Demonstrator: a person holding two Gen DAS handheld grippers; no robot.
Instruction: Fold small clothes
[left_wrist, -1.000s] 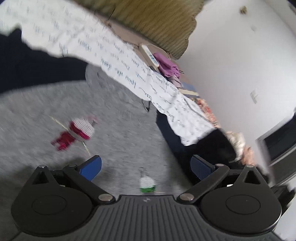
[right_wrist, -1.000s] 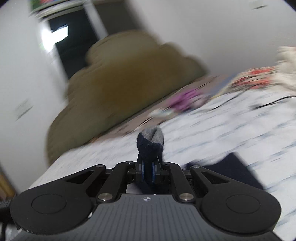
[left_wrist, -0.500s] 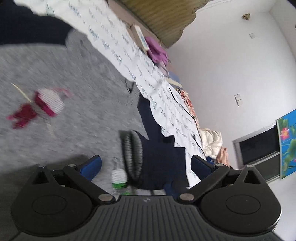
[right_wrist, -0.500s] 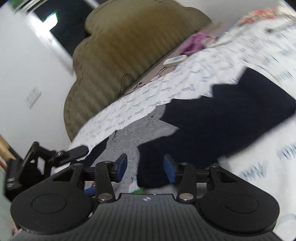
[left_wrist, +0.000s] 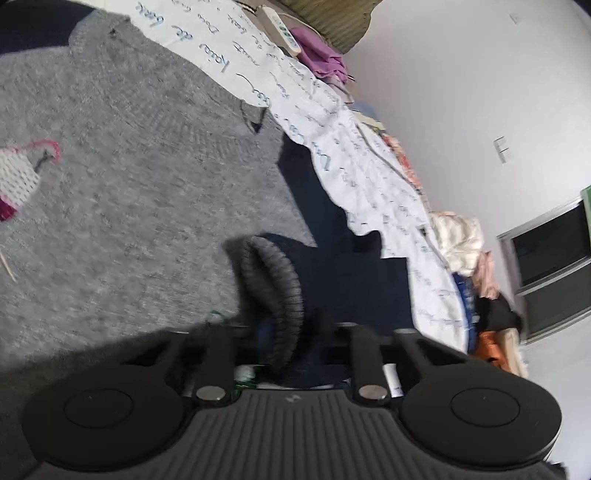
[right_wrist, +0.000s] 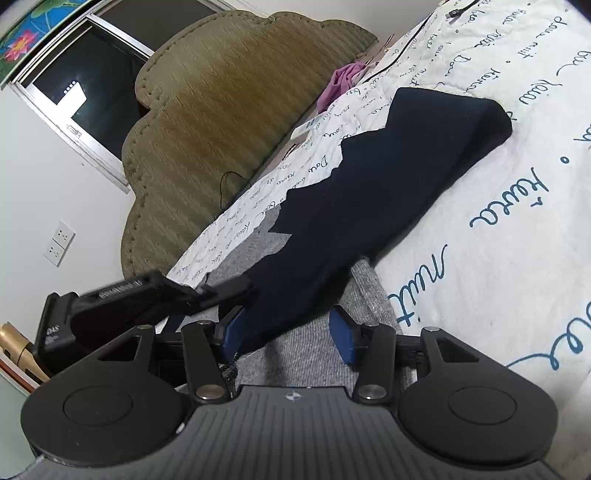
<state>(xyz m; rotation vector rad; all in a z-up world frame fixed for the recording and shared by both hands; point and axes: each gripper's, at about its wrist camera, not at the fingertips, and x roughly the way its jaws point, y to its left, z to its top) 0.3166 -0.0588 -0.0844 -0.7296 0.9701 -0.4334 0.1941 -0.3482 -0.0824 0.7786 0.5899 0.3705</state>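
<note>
We see the small grey knitted sweater with navy sleeves spread flat on the white bedsheet with blue handwriting print, filling the left wrist view from nine to twelve o'clock. One navy sleeve now lies folded across the sweater, running from six o'clock up toward two o'clock in the right wrist view.

A second ago the right gripper was clenched on that sleeve's cuff and carrying it in the air. Its jaws have since let go and stand half apart, with the sleeve resting loosely between the blue pads without being pressed. Meanwhile the left gripper, which was wide apart a second ago, is closing; the frame shows it grasping the ribbed grey cuff at the sleeve's end.

We judge that the sleeve has been handed from right to left: the right hand is free, and the left one can place or smooth the cuff on the body. A pink cloth and a white remote control lie at one o'clock, well apart from the work.
</note>
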